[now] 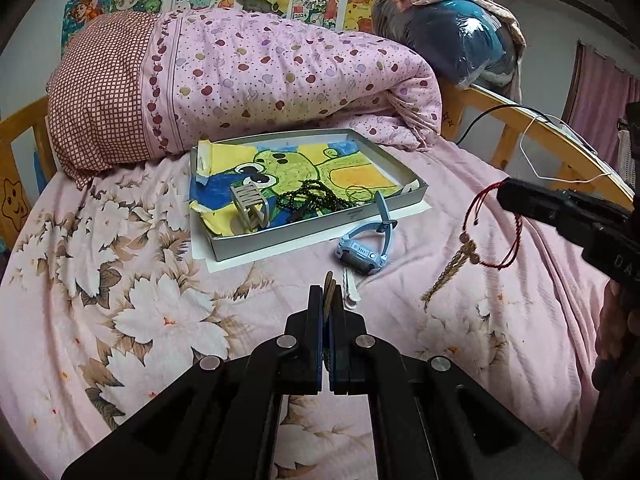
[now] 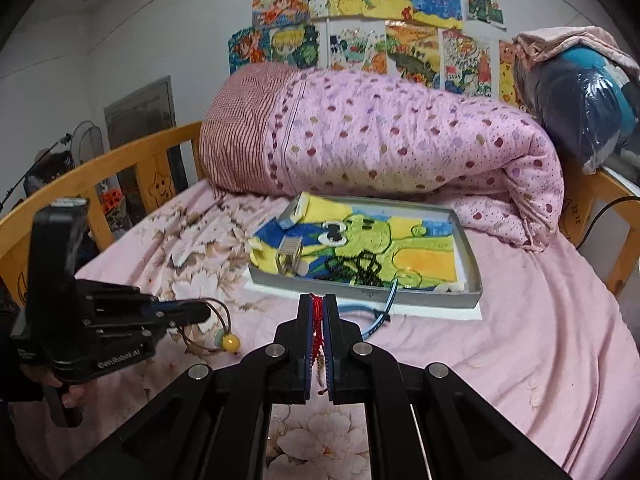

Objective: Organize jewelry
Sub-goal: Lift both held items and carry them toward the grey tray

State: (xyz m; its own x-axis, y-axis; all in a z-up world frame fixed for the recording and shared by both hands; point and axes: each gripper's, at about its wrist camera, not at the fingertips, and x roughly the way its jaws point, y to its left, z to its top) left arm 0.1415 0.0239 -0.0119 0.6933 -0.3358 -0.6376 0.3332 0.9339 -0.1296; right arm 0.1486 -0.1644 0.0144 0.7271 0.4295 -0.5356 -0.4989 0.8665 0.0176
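Observation:
A grey tray [image 1: 412, 194] [image 2: 468, 248] lined with a frog drawing lies on the bed. In it are a silver ring [image 1: 248, 204] [image 2: 289, 258], a black bead necklace [image 1: 312, 198] [image 2: 362, 270] and a thin green loop [image 1: 360, 192]. A blue watch [image 1: 362, 254] lies beside the tray, its strap [image 2: 390, 302] against the wall. My left gripper [image 1: 329, 294] [image 2: 206, 312] is shut on a brown cord bracelet [image 1: 329, 284] with a yellow bead [image 2: 231, 343]. My right gripper [image 2: 319, 304] [image 1: 505, 194] is shut on a red string bracelet [image 1: 498, 236] [image 2: 317, 312] with gold tassels [image 1: 450, 272], held above the sheet.
A rolled pink quilt [image 1: 260, 80] [image 2: 380, 136] lies behind the tray. A white hair clip [image 1: 350, 288] lies on the floral sheet near the watch. Wooden bed rails [image 1: 532, 128] [image 2: 120, 160] run along both sides. A bagged blue bundle [image 1: 460, 36] sits on the right rail.

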